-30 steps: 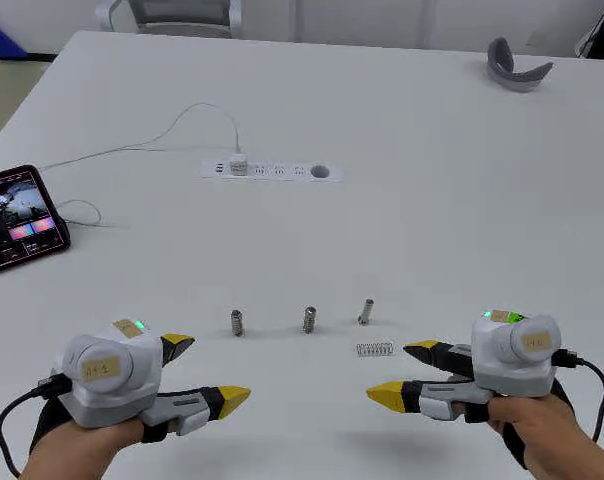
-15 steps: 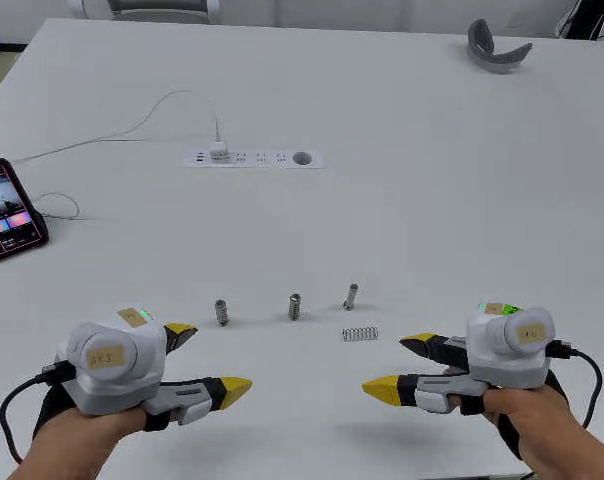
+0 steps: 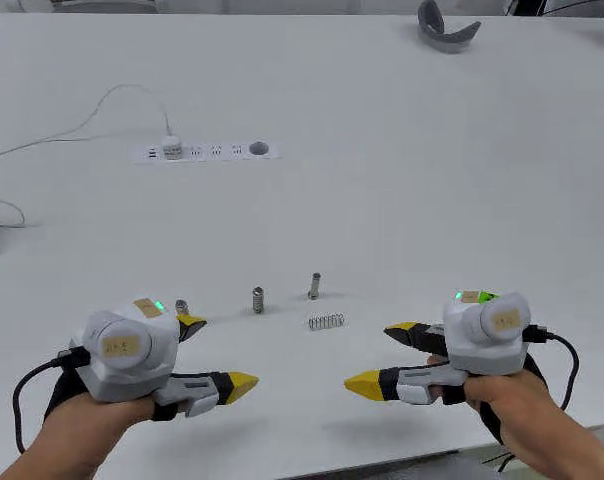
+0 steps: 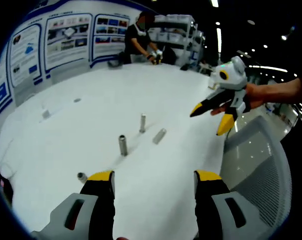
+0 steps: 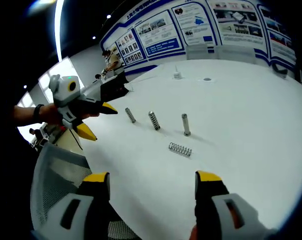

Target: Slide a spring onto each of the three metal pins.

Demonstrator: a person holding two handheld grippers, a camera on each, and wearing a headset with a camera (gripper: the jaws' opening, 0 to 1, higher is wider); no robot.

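"What sits on the white counter (image 3: 412,190)?"

"Three upright metal pins in a row. The left pin (image 3: 182,306) and middle pin (image 3: 258,299) carry springs, and the right pin (image 3: 314,286) is bare. A loose spring (image 3: 325,321) lies near it."

"Farther back?"

"A power strip (image 3: 212,151) with a white cable (image 3: 82,125) plugged in, and a grey curved band (image 3: 446,27) near the far edge."

Our left gripper (image 3: 218,351) and right gripper (image 3: 377,356), white rounded housings (image 3: 107,375), tan labels (image 3: 122,346), green indicator lights (image 3: 160,306), black jaws tipped yellow, black cables (image 3: 16,410) at rear.
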